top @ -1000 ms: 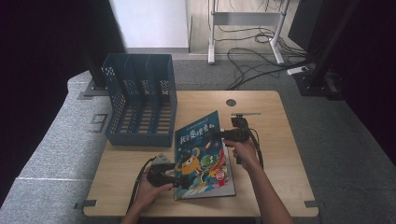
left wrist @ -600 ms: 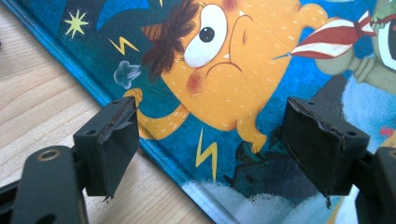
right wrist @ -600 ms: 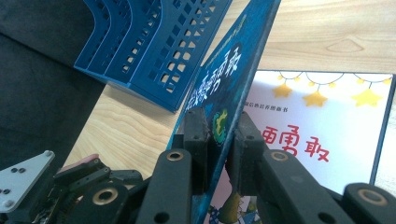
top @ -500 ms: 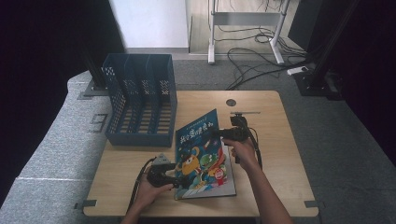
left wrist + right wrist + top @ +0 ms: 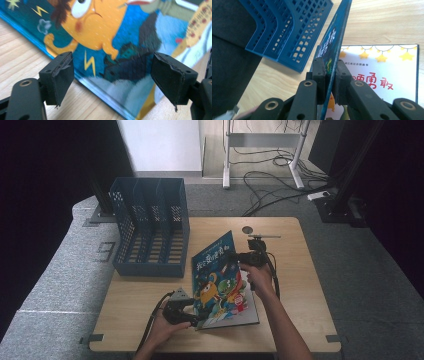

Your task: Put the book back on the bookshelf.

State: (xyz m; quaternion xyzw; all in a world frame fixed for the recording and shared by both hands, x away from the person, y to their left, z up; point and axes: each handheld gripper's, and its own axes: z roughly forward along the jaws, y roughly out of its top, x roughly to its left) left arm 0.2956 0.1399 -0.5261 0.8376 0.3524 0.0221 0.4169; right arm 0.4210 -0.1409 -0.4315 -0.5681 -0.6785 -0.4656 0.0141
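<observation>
A picture book (image 5: 220, 285) with a blue cartoon cover lies near the table's front, its front cover (image 5: 334, 42) lifted on edge above a white page with yellow stars (image 5: 384, 72). My right gripper (image 5: 232, 256) is shut on that cover's far edge. Its jaws have just been closing, and in the right gripper view (image 5: 331, 72) the pads clamp the thin board from both sides. At the book's near left corner my left gripper (image 5: 197, 320) stands open. In the left gripper view (image 5: 113, 77) its pads stand wide apart, with the book's cover (image 5: 112, 37) beyond them.
A blue slotted file rack (image 5: 150, 230) stands at the table's back left, close to the raised cover (image 5: 287, 30). The wooden table (image 5: 300, 285) has bare room to the right of the book. A small dark round disc (image 5: 247, 230) lies near the far edge.
</observation>
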